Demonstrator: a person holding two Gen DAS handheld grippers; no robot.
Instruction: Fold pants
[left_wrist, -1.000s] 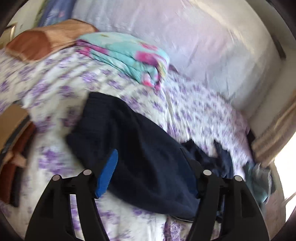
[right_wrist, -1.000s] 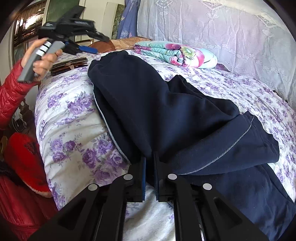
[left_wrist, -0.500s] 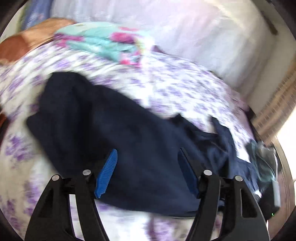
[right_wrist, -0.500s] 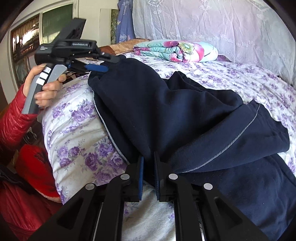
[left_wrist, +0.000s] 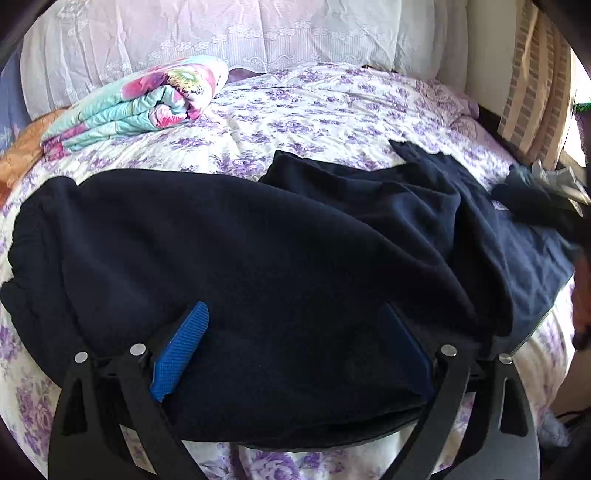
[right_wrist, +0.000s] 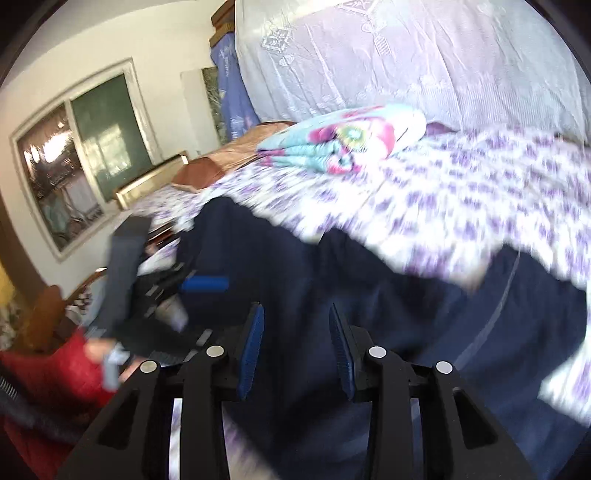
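The fingers (left_wrist: 192, 341) of the left gripper (left_wrist: 295, 343) have just spread wide and hang low over the dark pants (left_wrist: 240, 266), nothing pinched, probably lining up on the near folded edge. The pants sprawl across the flowered bed (left_wrist: 332, 107), one end still rumpled. From the right wrist, the right gripper (right_wrist: 295, 332) has just been opening too; its fingers stand apart above the pants (right_wrist: 369, 295), apparently having let go.

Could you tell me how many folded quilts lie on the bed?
1: the folded turquoise floral quilt lies at the bed's far side, near the white lace cover. Others may be hidden.
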